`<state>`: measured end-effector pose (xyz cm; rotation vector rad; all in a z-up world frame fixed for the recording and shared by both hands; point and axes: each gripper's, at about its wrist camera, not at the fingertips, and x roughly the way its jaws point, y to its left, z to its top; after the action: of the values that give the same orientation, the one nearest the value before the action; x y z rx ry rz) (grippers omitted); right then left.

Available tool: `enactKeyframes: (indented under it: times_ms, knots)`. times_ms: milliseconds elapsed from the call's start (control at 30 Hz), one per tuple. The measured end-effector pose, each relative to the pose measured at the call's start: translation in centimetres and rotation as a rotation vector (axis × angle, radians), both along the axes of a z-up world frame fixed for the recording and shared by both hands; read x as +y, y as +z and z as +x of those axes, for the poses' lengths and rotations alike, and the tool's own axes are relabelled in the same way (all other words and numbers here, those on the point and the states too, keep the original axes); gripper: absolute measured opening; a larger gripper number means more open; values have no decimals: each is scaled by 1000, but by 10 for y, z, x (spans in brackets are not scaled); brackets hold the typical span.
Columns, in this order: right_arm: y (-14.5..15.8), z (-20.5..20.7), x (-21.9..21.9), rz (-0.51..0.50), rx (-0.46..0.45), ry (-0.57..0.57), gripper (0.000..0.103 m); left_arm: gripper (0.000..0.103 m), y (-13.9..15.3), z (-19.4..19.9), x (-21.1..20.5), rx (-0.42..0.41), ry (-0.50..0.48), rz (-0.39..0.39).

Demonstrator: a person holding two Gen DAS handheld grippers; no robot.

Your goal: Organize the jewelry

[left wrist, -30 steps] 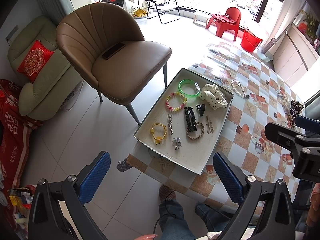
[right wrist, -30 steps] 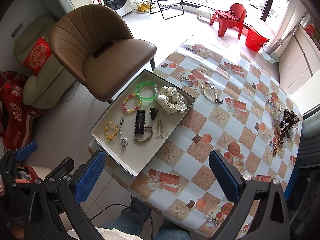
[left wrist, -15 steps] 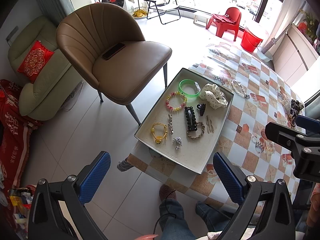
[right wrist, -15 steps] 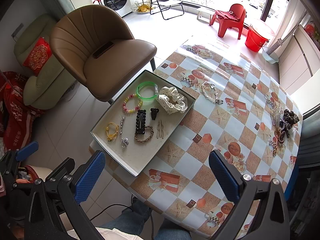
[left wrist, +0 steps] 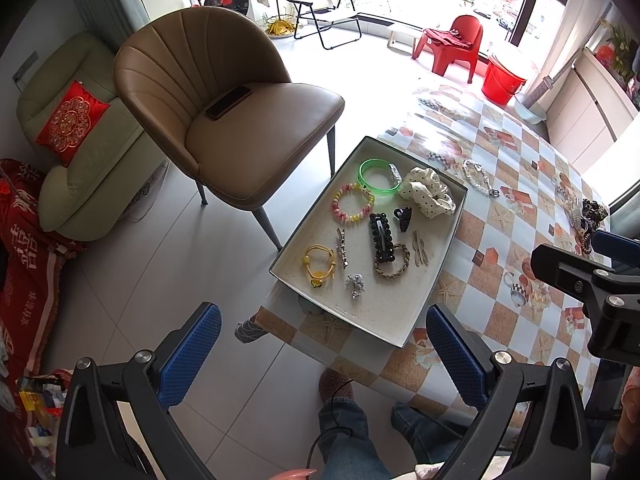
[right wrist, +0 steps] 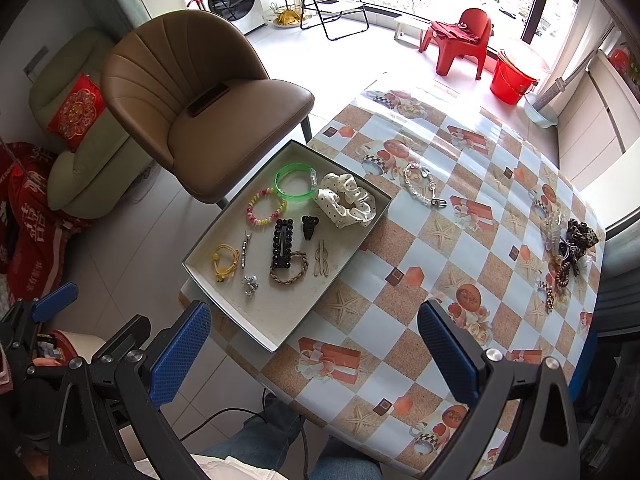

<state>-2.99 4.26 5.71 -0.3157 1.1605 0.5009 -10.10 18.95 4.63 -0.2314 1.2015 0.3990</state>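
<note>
I hold both grippers raised above a table [right wrist: 452, 240] covered in a checked orange, white and blue oilcloth. My left gripper [left wrist: 324, 348] has its blue-padded jaws spread wide with nothing between them, and my right gripper [right wrist: 314, 344] is likewise wide apart and empty.

A shallow rectangular tray [right wrist: 280, 328] with a pale speckled floor sits at the table's near-left corner, overhanging the edge. Inside it lie a translucent green bangle [right wrist: 295, 184], a pink-and-yellow beaded bracelet [right wrist: 265, 211], a cream scrunchie [right wrist: 348, 204] with black dots, a long black beaded hair clip [right wrist: 282, 246], a small black claw clip [right wrist: 309, 226], a brown braided band [right wrist: 290, 270], a yellow hair tie [right wrist: 225, 262], a thin silver clip [right wrist: 245, 249] and a small silver charm [right wrist: 250, 284].

Outside the tray, a silver chain bracelet [right wrist: 422, 190] lies on the oilcloth just beyond the scrunchie. A tangled pile of accessories [right wrist: 568, 248], possibly including a leopard-print scrunchie, rests at the far right edge.
</note>
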Motion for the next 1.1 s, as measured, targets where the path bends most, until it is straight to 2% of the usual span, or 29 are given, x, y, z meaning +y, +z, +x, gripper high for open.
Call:
enactKeyframes:
  times_ms: [1100]
  knots:
    - [0, -2, -1, 5, 1, -2, 103, 103, 6, -8, 4, -9, 7, 20]
